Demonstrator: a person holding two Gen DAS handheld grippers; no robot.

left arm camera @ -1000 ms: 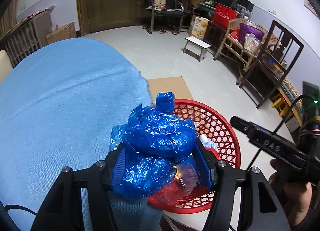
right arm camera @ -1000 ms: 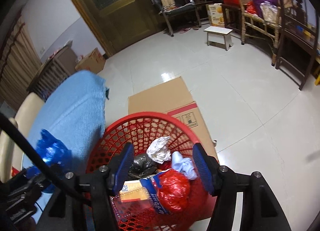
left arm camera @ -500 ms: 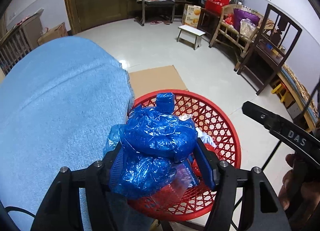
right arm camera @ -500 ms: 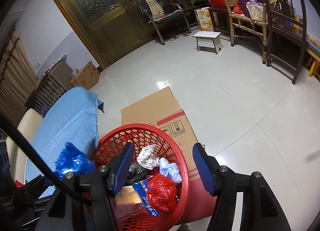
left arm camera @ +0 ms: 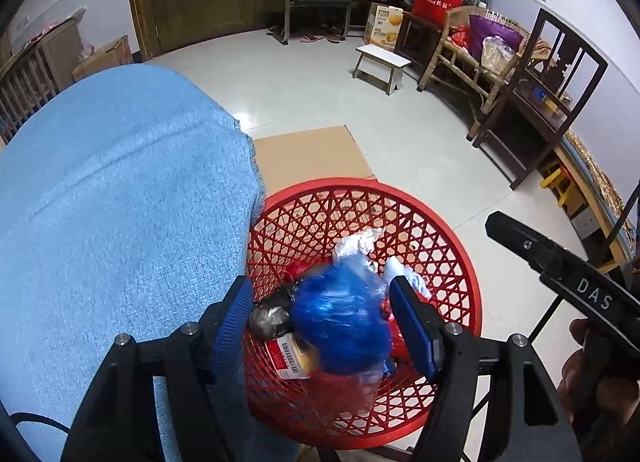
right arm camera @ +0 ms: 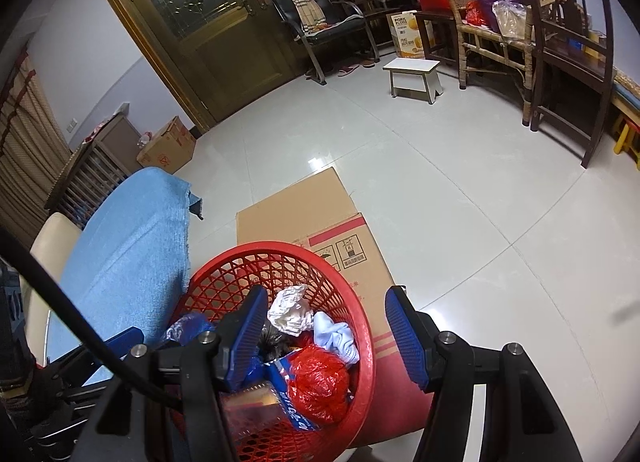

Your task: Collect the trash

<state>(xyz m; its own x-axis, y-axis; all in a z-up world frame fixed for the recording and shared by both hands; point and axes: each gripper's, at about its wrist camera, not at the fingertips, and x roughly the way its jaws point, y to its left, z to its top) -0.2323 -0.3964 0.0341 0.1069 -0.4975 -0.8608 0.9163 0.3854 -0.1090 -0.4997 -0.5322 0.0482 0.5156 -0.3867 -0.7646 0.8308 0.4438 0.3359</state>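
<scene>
The blue bag (left arm camera: 340, 322) sits blurred between the left claw's (left arm camera: 324, 322) jaws, which are opening and no longer press on it; it is over the red basket (left arm camera: 460, 254), above the trash inside; the right claw (right arm camera: 324, 338) hangs half open over the basket's right rim, holding nothing; a blue cloth (left arm camera: 120, 202) lies against the basket's left rim, flat cardboard (right arm camera: 304, 214) behind it; the bag is crinkled, glossy plastic, bunched into a ball.
</scene>
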